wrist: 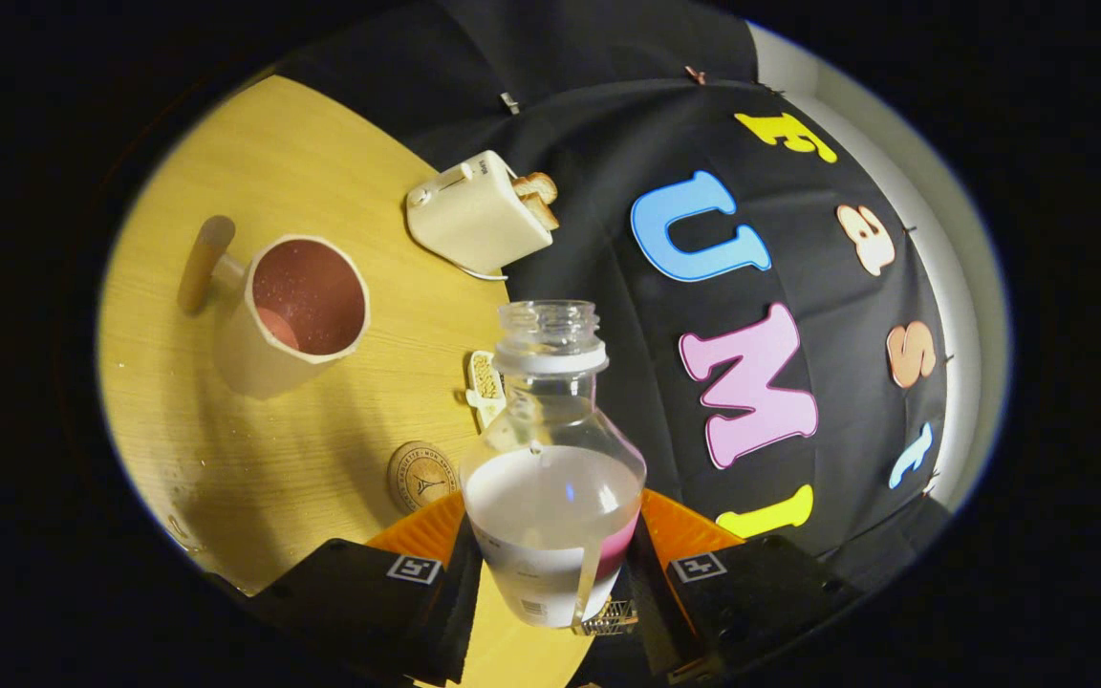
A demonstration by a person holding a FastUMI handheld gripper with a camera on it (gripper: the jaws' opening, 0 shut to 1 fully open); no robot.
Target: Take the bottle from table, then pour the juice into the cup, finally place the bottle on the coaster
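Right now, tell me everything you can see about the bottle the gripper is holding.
The bottle is clear plastic with a wide, uncapped threaded mouth and a white collar ring below it. Liquid sits in its lower half, pale with a pink tinge at one side. A white label wraps its base. It is held between the two fingers of the gripper, which press on its sides, lifted above the table, tilted relative to it.

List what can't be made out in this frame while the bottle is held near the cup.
- Bottle: its base, in the gripper view, is hidden between the fingers clamped on it.
- Cup: how full it is; the inside is dim and speckled.
- Coaster: its emblem is too small; the finger covers its near edge.
- Toaster: its far side is turned away.
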